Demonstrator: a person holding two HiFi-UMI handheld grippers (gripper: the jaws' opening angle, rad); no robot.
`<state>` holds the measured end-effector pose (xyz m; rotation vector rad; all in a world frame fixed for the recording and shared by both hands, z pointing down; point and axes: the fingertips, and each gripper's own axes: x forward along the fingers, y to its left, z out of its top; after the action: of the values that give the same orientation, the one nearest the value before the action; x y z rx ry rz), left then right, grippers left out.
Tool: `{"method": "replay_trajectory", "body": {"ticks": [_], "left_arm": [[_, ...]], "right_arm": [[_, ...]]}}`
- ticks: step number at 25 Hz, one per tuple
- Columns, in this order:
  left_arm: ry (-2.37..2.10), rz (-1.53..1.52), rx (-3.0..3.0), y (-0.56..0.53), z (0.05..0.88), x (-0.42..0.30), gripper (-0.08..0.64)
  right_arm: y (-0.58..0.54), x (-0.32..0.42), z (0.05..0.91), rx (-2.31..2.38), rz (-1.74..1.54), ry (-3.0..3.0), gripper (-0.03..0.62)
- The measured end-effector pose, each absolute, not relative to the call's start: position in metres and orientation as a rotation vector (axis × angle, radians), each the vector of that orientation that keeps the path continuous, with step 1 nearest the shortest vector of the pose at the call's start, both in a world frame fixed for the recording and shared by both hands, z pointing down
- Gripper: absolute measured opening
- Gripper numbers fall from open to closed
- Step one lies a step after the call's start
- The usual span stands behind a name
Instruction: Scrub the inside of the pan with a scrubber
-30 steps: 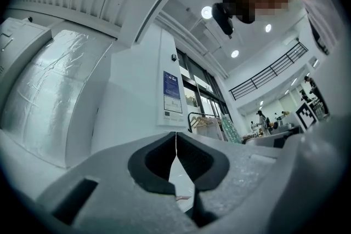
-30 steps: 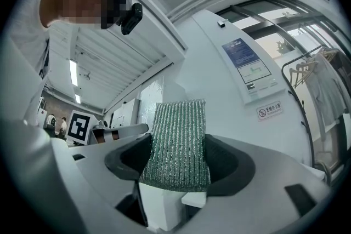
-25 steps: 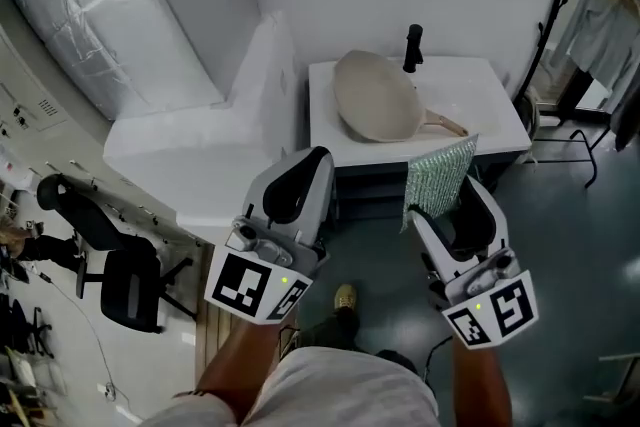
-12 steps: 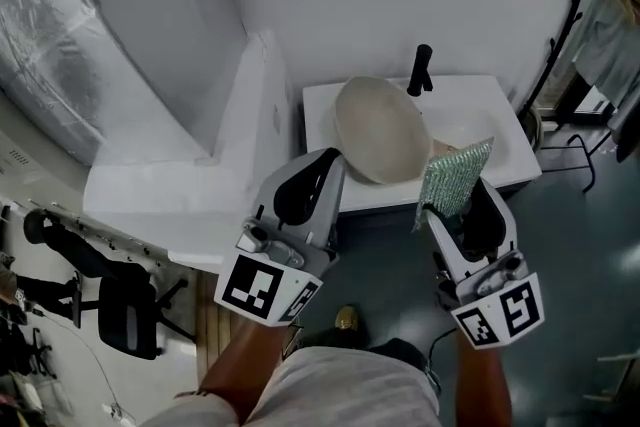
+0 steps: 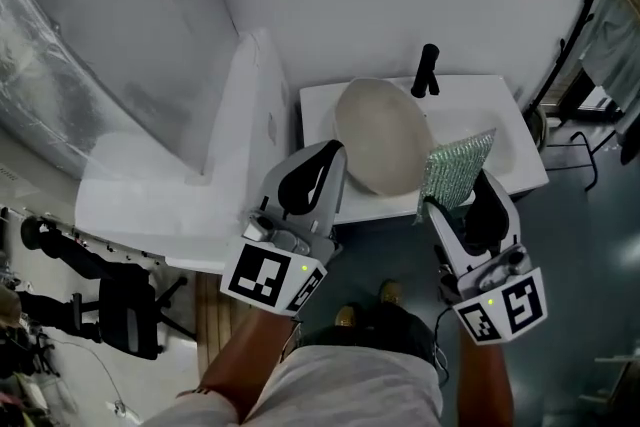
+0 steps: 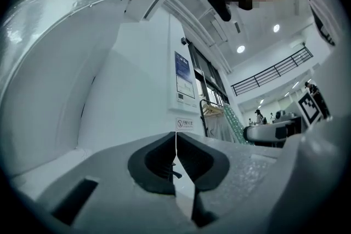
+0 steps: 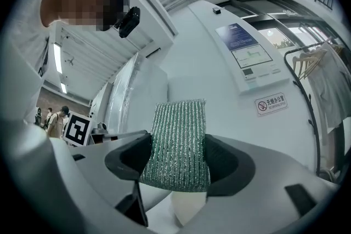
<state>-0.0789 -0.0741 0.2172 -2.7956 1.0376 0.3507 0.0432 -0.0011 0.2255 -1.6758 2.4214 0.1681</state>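
A beige pan [image 5: 382, 135] lies on its side in the white sink [image 5: 505, 105] against the wall, under a black tap [image 5: 428, 69]. My right gripper [image 5: 462, 203] is shut on a green glittery scrubber [image 5: 455, 171], which stands upright between its pads [image 7: 178, 145]. The scrubber hangs in front of the sink's near edge, just right of the pan. My left gripper [image 5: 318, 177] is shut with nothing in it; its jaws meet in the left gripper view [image 6: 175, 159]. It hovers near the sink's front left corner.
A white L-shaped counter [image 5: 190, 195] adjoins the sink on the left. A coat rack with hangers [image 5: 610, 25] stands at the right. A black office chair [image 5: 120, 300] sits lower left. The person's feet [image 5: 365, 305] are on the grey floor below.
The view has moved closer to the sink. Both grippers have come forward toward it, the scrubber still held in the right one, and now sit close to the sink's front edge.
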Motion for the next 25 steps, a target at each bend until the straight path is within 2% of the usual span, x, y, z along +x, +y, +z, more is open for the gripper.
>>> {"method": "replay_trajectory", "body": {"ticks": [17, 25], "left_arm": [[1.324, 0.099, -2.679, -0.169, 0.245, -0.046, 0.02], [1.483, -0.171, -2.679, -0.212, 0.282, -0.037, 0.041]], "right_arm": [[-0.111, 0.097, 0.237, -1.485, 0.134, 2.534, 0.304], [-0.149, 0.116, 0.238, -1.37, 0.125, 2.593, 0.304]]}}
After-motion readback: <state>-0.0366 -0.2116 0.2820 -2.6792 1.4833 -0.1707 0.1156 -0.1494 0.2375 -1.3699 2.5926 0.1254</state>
